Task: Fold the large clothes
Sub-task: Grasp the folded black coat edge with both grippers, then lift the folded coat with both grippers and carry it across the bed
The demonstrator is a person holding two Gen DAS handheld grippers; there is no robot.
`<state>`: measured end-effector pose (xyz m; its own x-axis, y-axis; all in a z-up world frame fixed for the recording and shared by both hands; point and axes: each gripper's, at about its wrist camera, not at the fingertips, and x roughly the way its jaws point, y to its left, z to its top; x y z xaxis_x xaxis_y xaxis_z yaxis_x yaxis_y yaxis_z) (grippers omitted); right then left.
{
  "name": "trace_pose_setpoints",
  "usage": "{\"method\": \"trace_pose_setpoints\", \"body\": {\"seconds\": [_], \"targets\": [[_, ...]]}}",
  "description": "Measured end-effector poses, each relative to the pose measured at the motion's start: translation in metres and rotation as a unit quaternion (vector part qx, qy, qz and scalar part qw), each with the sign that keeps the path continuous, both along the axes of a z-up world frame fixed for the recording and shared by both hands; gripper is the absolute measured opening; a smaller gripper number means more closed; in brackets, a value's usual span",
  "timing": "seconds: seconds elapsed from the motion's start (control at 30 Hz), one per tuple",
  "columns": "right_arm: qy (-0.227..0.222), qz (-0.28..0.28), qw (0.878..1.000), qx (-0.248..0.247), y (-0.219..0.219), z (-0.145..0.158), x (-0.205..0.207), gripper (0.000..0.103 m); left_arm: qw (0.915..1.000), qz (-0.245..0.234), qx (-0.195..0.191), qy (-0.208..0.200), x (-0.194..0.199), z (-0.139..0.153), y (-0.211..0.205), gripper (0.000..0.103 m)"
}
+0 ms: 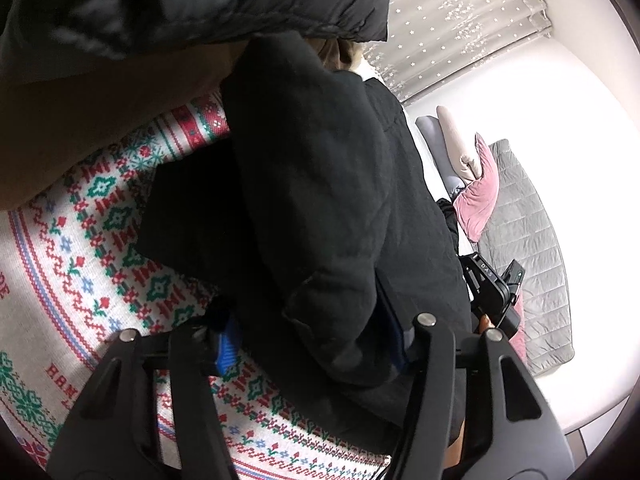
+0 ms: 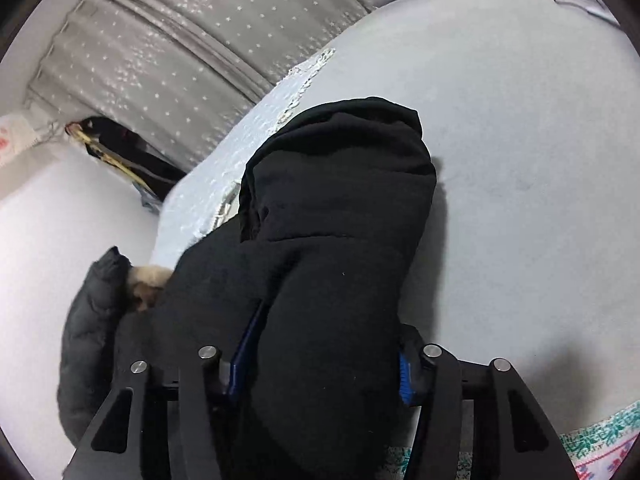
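The left gripper (image 1: 316,344) has a thick fold of the black jacket (image 1: 320,200) bunched between its blue-padded fingers (image 1: 226,350), so it's clamped on the fabric. In the left wrist view the jacket hangs up and across the middle of the picture, with a puffy quilted part at the top and a bit of tan fur trim (image 1: 340,54) peeking out. Under it lies a knit-pattern blanket (image 1: 80,240) in red, green and white. Off to the right there's the white bed (image 1: 560,120), a pink pillow (image 1: 478,200), a grey quilted mat (image 1: 528,248) and star-print curtains (image 1: 460,20). The other gripper's black body shows just past the jacket's edge.

Over in the right wrist view, the right gripper (image 2: 320,364) is also closed on the jacket (image 2: 332,220), with a fat wad of black cloth filling the gap between its fingers (image 2: 405,376). The jacket lies heaped on the bed (image 2: 520,160), partly over a pale blue lace-edged cloth (image 2: 248,136). The fur trim (image 2: 148,280) sits at the left beside the quilted part.
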<state>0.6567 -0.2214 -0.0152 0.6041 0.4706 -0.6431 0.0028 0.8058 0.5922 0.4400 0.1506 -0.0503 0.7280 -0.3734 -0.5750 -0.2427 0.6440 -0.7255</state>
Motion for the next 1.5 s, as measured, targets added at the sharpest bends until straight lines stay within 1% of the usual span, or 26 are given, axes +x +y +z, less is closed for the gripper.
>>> {"method": "trace_pose_setpoints", "body": {"seconds": [0.13, 0.2, 0.4, 0.47, 0.53, 0.6, 0.63, 0.7, 0.87, 0.97, 1.07, 1.17, 1.23, 1.33, 1.37, 1.43, 1.5], "targets": [[-0.011, 0.000, 0.999, -0.033, 0.005, 0.009, -0.005, 0.045, 1.0000, -0.001, 0.005, -0.002, 0.002, 0.003, -0.001, 0.052], [-0.014, -0.001, 0.999, -0.047, 0.011, 0.014, -0.005, 0.043, 1.0000, -0.002, 0.005, -0.001, 0.001, 0.000, 0.000, 0.051], [-0.029, 0.002, 0.995, -0.094, 0.020, 0.030, -0.011, 0.037, 0.9998, -0.005, 0.019, -0.005, 0.007, 0.006, -0.005, 0.043], [-0.035, 0.003, 0.994, -0.105, 0.023, 0.034, -0.013, 0.035, 0.9998, -0.005, 0.018, -0.009, 0.005, 0.004, -0.008, 0.039], [-0.044, 0.004, 0.992, -0.121, 0.028, 0.041, -0.015, 0.032, 0.9999, -0.001, 0.007, -0.015, 0.004, 0.005, -0.005, 0.036], [-0.053, 0.005, 0.989, -0.138, 0.033, 0.049, -0.018, 0.031, 0.9997, 0.003, 0.005, -0.025, 0.002, 0.011, -0.003, 0.035], [-0.058, 0.007, 0.987, -0.147, 0.036, 0.053, -0.020, 0.031, 0.9995, 0.004, 0.008, -0.030, 0.001, 0.009, -0.002, 0.034], [-0.064, 0.010, 0.986, -0.154, 0.039, 0.060, -0.023, 0.030, 0.9991, 0.007, 0.012, -0.040, 0.000, 0.016, -0.001, 0.033], [-0.082, 0.012, 0.982, -0.170, 0.047, 0.080, -0.031, 0.030, 0.9986, 0.005, -0.005, -0.052, -0.003, 0.017, 0.002, 0.031], [-0.089, 0.009, 0.981, -0.173, 0.045, 0.091, -0.037, 0.029, 0.9975, 0.002, 0.000, -0.071, -0.007, 0.028, 0.002, 0.031], [-0.096, 0.006, 0.980, -0.176, 0.041, 0.103, -0.048, 0.029, 0.9955, -0.005, 0.007, -0.095, -0.014, 0.045, -0.006, 0.031], [-0.105, -0.003, 0.978, -0.179, 0.027, 0.122, -0.067, 0.029, 0.9937, -0.023, 0.001, -0.110, -0.026, 0.060, -0.015, 0.031], [-0.112, -0.012, 0.977, -0.182, 0.012, 0.140, -0.085, 0.029, 0.9917, -0.039, -0.001, -0.122, -0.035, 0.072, -0.025, 0.031], [-0.118, -0.027, 0.975, -0.187, -0.014, 0.168, -0.118, 0.029, 0.9868, -0.075, 0.005, -0.143, -0.059, 0.098, -0.048, 0.031], [-0.119, -0.031, 0.974, -0.188, -0.024, 0.176, -0.130, 0.029, 0.9846, -0.088, 0.011, -0.151, -0.068, 0.106, -0.058, 0.031], [-0.123, -0.037, 0.974, -0.188, -0.049, 0.198, -0.164, 0.029, 0.9767, -0.122, 0.031, -0.174, -0.102, 0.124, -0.081, 0.031], [-0.130, -0.038, 0.973, -0.188, -0.071, 0.216, -0.197, 0.029, 0.9712, -0.145, 0.040, -0.184, -0.134, 0.139, -0.103, 0.031]]}}
